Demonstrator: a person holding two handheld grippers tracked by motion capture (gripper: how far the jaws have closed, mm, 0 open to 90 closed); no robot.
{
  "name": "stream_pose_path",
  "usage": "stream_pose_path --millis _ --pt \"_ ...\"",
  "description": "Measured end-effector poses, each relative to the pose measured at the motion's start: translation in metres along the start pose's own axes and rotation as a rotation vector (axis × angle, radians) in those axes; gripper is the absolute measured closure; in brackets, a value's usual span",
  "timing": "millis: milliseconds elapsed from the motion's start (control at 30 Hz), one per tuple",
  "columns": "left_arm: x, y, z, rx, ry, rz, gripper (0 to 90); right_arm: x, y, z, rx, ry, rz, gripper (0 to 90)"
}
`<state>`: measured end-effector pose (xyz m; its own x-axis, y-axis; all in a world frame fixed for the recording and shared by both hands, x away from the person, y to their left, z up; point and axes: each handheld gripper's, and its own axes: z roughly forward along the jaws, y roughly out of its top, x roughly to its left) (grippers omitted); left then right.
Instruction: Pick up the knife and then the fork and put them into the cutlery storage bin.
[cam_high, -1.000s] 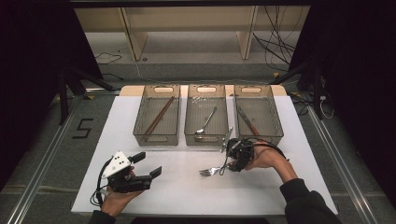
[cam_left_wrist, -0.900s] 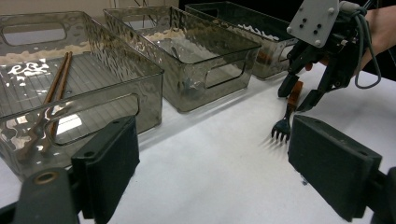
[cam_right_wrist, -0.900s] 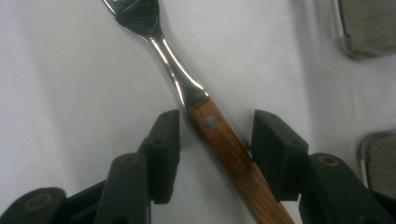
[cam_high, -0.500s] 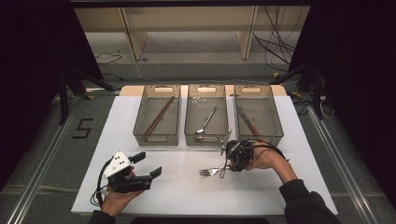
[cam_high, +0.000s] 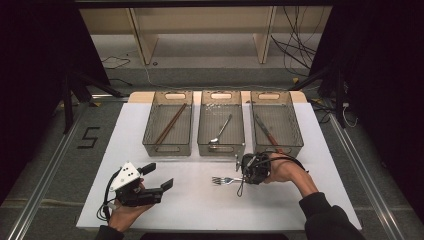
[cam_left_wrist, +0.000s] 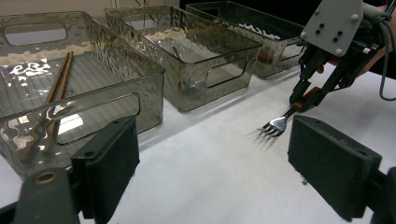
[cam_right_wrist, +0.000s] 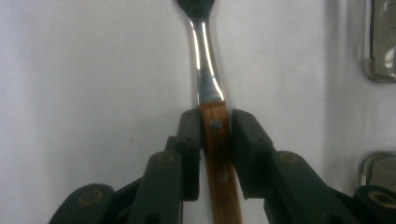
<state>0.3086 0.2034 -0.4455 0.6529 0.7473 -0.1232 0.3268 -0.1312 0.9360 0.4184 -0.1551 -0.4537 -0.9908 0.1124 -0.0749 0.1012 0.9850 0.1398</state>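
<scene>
White counter (cam_high: 165, 210), a taped "5" (cam_high: 89, 137) on the floor beside it. My right tongs (cam_right_wrist: 211, 140) have just been closing and now clamp the fork (cam_right_wrist: 215, 154) by its wooden handle; left tongs (cam_left_wrist: 210, 172) gape empty.

a white table top (cam_high: 165, 200) fills the lower middle of the high view, on a grey floor (cam_high: 45, 165). a black "5" (cam_high: 88, 137) marks the floor at left. metal rails (cam_high: 30, 210) run along both lower sides. pale wooden shelving (cam_high: 200, 35) stands at top centre, with black cables (cam_high: 295, 50) trailing at upper right and darkness on both flanks.
</scene>
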Motion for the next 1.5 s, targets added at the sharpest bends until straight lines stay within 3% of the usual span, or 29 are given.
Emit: stream_pose_path --millis 33,400,733,1033,1500 --pt "0.0 0.0 0.0 0.001 0.001 0.002 16.1 -0.001 0.0 0.001 -0.011 -0.006 -0.02 75.4" --pt "0.0 0.0 0.0 0.002 0.0 0.002 16.2 0.001 -0.001 -0.001 -0.012 -0.011 -0.048 77.2" --pt "0.0 0.0 0.0 0.002 0.001 0.002 16.2 0.0 -0.004 -0.012 -0.067 -0.027 -0.017 77.5" --pt "0.0 0.0 0.0 0.0 0.001 0.002 16.1 -0.003 -0.008 -0.029 -0.188 -0.034 0.067 77.5" --pt "0.0 0.0 0.0 0.001 0.003 0.003 16.1 -0.012 -0.019 -0.047 -0.319 -0.059 0.161 77.6"
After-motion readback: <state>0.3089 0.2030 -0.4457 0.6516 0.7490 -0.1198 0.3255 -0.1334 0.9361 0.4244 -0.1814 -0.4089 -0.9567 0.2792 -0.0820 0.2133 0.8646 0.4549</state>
